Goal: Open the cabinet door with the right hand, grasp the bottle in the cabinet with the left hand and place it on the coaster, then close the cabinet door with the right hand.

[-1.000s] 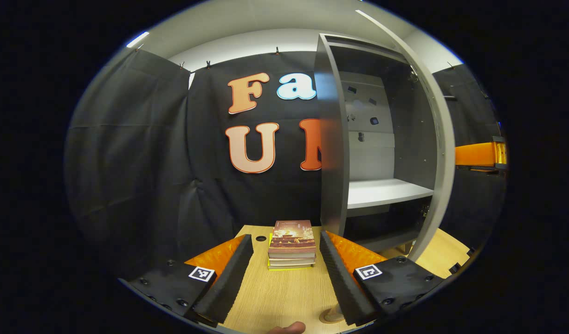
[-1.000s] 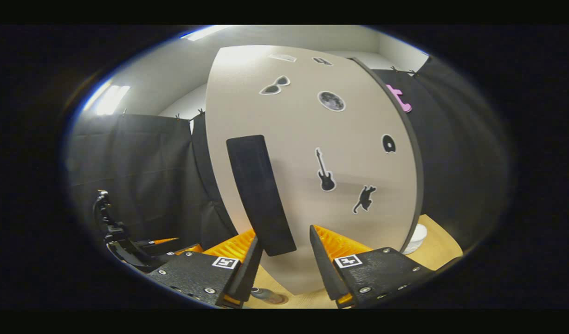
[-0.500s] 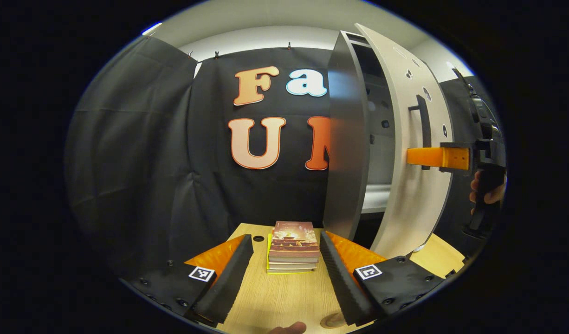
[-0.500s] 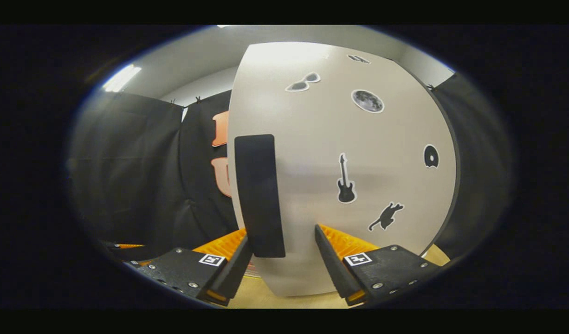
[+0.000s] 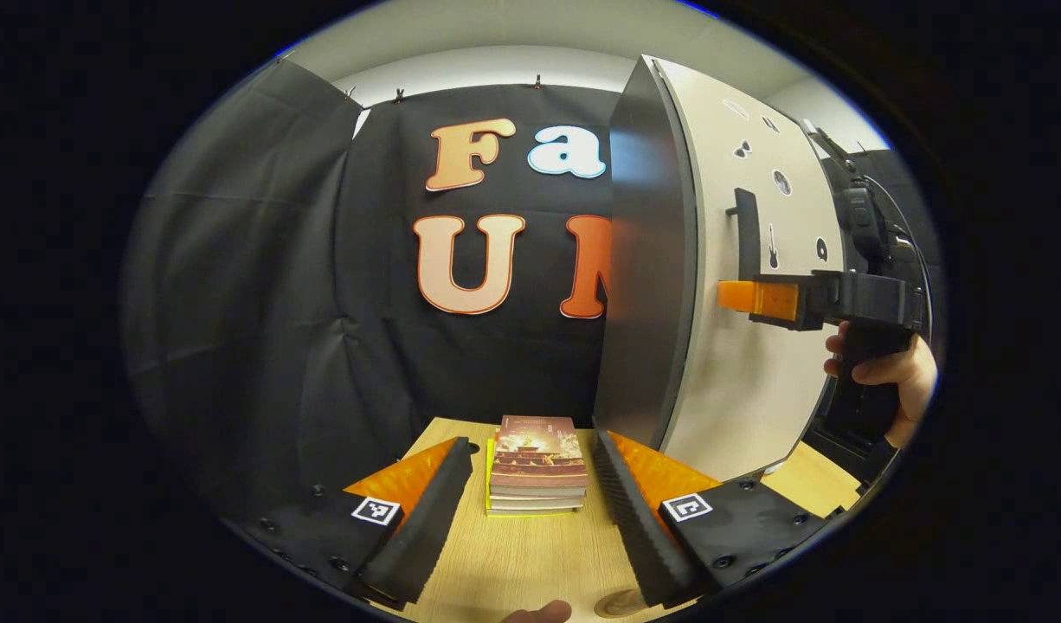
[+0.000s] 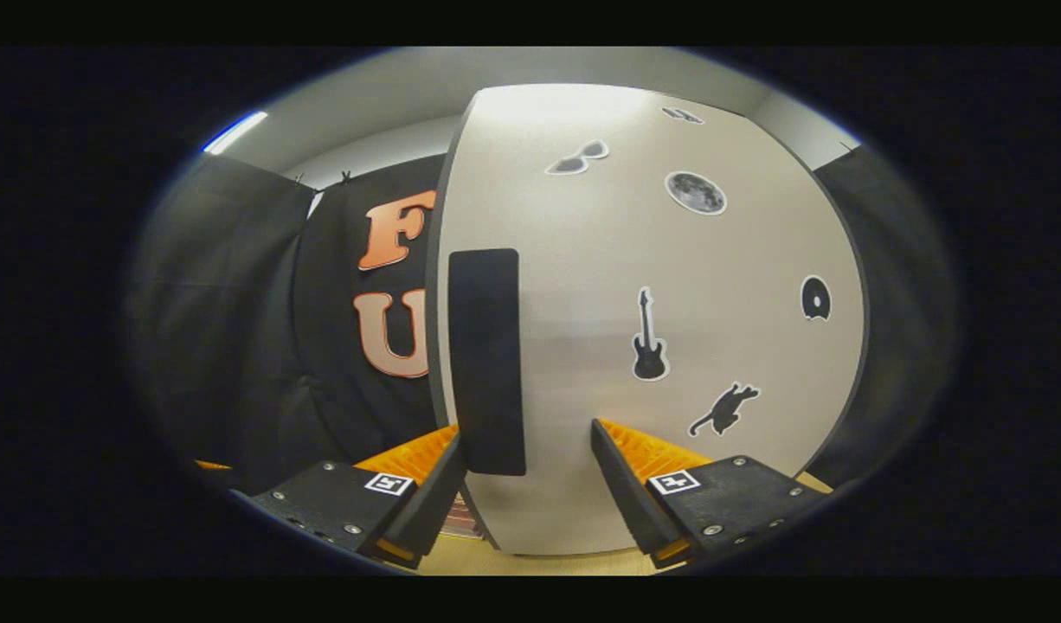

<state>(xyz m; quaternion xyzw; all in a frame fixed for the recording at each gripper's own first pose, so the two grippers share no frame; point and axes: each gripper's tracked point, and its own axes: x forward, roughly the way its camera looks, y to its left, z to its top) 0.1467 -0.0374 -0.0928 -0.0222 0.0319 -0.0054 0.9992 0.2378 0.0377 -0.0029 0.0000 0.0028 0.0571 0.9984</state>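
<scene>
1. your left gripper (image 5: 530,510) hangs over the pale wood-grain worktop (image 5: 530,562) with its two fingers spread wide and nothing between them.
2. ahead of those fingers, a small stack of books (image 5: 537,465) lies flat toward the worktop's far edge, with a reddish cover on top and a yellow one sticking out at the bottom.
3. at the near edge of the worktop, a round tan disc (image 5: 619,603) peeks out beside your left gripper's right finger; it may be the coaster, but too little shows to be sure.
4. the cabinet (image 5: 647,277) stands at the worktop's right side, tall, with a dark grey side panel.
5. its door (image 6: 652,329) is a smooth, matte, light beige slab and lies closed or nearly so; the inside is hidden, so you cannot tell what it holds.
6. the door carries flat black stickers: sunglasses, a moon, a guitar (image 6: 647,337), a cat.
7. a long, upright black bar handle (image 6: 487,359) sits near the door's left edge.
8. your right gripper (image 6: 526,484) faces the door with fingers wide apart, the handle's lower end just inside the left finger, nothing clamped.
9. in the left gripper view a hand (image 5: 885,372) holds that gripper's grip.
</scene>
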